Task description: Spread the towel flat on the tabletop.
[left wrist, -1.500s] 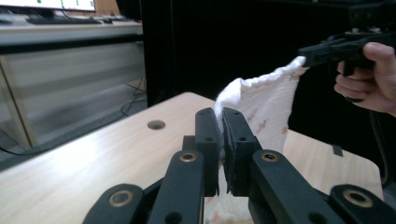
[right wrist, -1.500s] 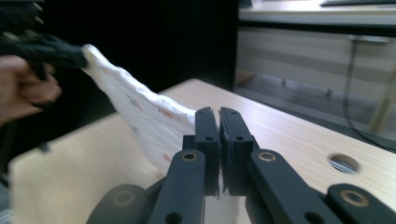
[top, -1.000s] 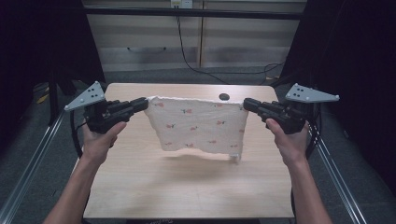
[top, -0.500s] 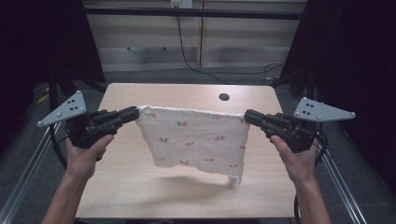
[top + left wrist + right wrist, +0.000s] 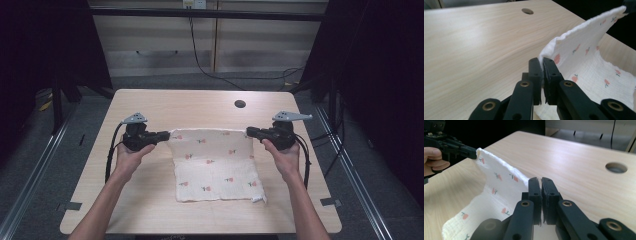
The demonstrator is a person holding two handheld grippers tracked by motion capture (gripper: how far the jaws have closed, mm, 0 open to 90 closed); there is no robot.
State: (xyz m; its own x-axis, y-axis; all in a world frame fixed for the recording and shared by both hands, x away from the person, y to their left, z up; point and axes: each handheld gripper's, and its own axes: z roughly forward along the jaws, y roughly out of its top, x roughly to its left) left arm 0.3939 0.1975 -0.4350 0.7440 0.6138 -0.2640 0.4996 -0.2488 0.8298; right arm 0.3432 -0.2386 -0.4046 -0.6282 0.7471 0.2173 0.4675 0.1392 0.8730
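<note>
- Cloth lay mostly flat on the counter, its far edge lifted.
- Left tool pinched its far left corner.
- Right tool pinched its far right corner.

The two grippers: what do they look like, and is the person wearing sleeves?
Both the left gripper and the right gripper are black, each with two flat black jaws joined by brass-coloured rivets. A grey three-cornered plate tops each body, and a black cable trails back along each forearm. The forearms are bare, with no sleeves or gloves.
</note>
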